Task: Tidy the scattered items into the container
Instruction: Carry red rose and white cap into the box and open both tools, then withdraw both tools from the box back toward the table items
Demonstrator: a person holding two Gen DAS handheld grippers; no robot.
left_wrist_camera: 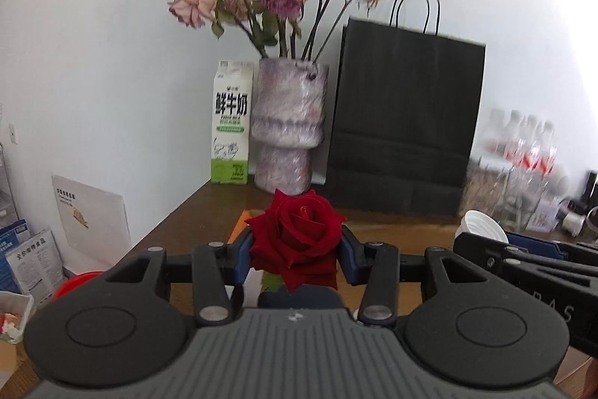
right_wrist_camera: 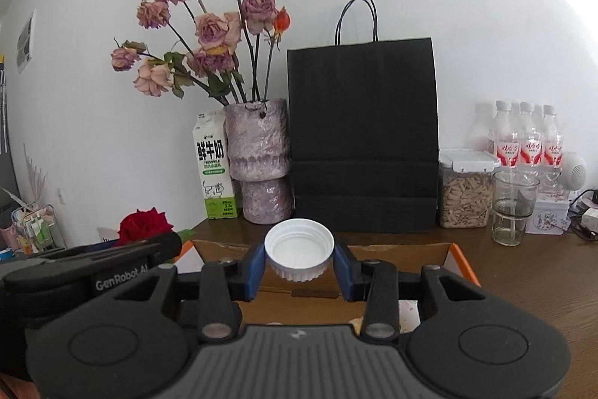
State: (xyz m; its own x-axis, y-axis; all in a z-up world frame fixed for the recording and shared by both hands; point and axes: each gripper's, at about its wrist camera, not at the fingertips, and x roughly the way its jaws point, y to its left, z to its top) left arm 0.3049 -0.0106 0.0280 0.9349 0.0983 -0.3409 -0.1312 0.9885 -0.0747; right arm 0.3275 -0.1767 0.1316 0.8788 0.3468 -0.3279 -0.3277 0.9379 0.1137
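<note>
My left gripper (left_wrist_camera: pixel 295 251) is shut on a red rose (left_wrist_camera: pixel 297 240) and holds it above the wooden table. The rose also shows at the left of the right wrist view (right_wrist_camera: pixel 144 225). My right gripper (right_wrist_camera: pixel 299 262) is shut on a white ribbed bottle cap (right_wrist_camera: pixel 299 249), open side up, above an open cardboard box (right_wrist_camera: pixel 422 249) with an orange rim. The cap also shows at the right of the left wrist view (left_wrist_camera: pixel 480 225). The box interior is mostly hidden by the gripper.
At the back stand a milk carton (right_wrist_camera: pixel 215 171), a purple vase of dried roses (right_wrist_camera: pixel 259 167), a black paper bag (right_wrist_camera: pixel 362 133), a jar of seeds (right_wrist_camera: pixel 465 193), a glass cup (right_wrist_camera: pixel 514 208) and several water bottles (right_wrist_camera: pixel 523 141). Papers (left_wrist_camera: pixel 89 219) lie left of the table.
</note>
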